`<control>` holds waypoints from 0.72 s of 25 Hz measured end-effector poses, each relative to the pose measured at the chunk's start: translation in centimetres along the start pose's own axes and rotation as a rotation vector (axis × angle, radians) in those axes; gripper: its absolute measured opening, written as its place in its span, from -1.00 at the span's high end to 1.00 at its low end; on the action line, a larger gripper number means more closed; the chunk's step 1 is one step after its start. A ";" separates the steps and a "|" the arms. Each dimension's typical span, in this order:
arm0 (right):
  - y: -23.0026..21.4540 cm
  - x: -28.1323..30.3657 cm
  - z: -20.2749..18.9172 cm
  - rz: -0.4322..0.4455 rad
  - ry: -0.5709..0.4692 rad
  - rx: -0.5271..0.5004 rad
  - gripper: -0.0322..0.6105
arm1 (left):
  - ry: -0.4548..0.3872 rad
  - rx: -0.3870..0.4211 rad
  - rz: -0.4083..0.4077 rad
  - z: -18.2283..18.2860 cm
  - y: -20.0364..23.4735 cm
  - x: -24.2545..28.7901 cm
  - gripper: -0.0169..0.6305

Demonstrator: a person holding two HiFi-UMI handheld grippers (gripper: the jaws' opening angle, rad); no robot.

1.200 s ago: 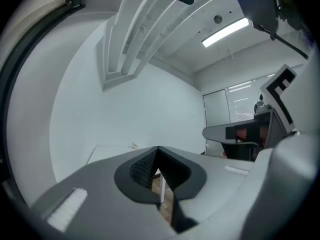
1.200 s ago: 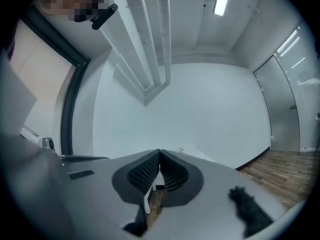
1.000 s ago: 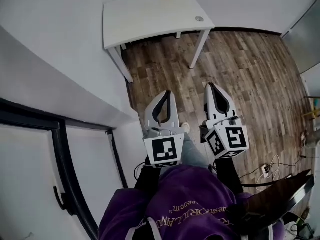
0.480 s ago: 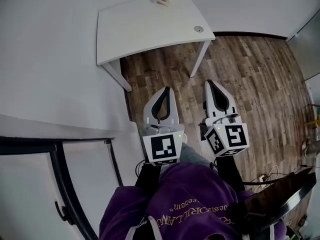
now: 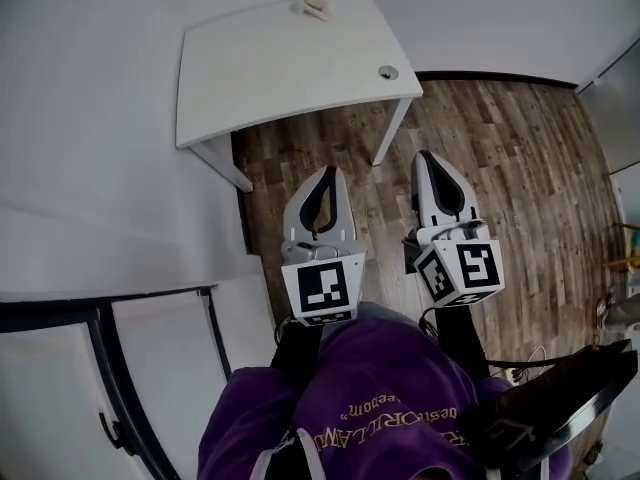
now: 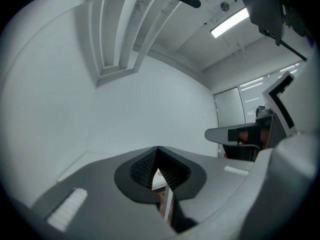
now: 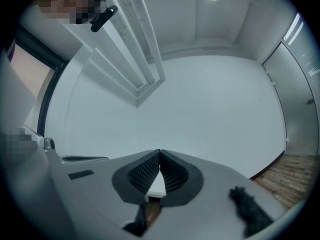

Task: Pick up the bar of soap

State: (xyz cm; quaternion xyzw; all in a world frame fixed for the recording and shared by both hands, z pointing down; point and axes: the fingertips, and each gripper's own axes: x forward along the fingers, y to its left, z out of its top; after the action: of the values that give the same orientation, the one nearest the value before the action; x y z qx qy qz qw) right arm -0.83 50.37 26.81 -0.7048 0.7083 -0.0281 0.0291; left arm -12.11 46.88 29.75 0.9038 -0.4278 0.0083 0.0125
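A pale bar of soap (image 5: 312, 6) lies at the far edge of a white table (image 5: 270, 68), seen at the top of the head view. Both grippers hang over the wooden floor, well short of the table. My left gripper (image 5: 328, 170) is shut with nothing in it; in its own view the ribbed pads (image 6: 145, 166) meet at the tip. My right gripper (image 5: 426, 154) is shut and empty too, its pads (image 7: 142, 171) closed together. Neither gripper view shows the soap.
A round cable grommet (image 5: 388, 72) sits near the table's right corner. A white wall (image 5: 90, 168) runs along the left, with a dark window frame (image 5: 110, 368) below it. A dark desk edge (image 5: 570, 398) juts in at lower right. Wooden floor (image 5: 520, 168) spreads to the right.
In the head view the table and soap have shifted left and the window frame has slid down. Both grippers stay shut, side by side.
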 end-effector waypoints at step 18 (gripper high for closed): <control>-6.0 9.8 0.7 -0.016 -0.039 0.041 0.87 | -0.011 -0.002 -0.006 0.5 2.8 11.8 0.93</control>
State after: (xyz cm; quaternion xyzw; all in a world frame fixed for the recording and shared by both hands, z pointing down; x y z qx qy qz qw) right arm 5.15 40.53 26.62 -0.7100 0.7012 -0.0293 0.0572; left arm -6.80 36.00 29.58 0.9050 -0.4253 0.0028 0.0112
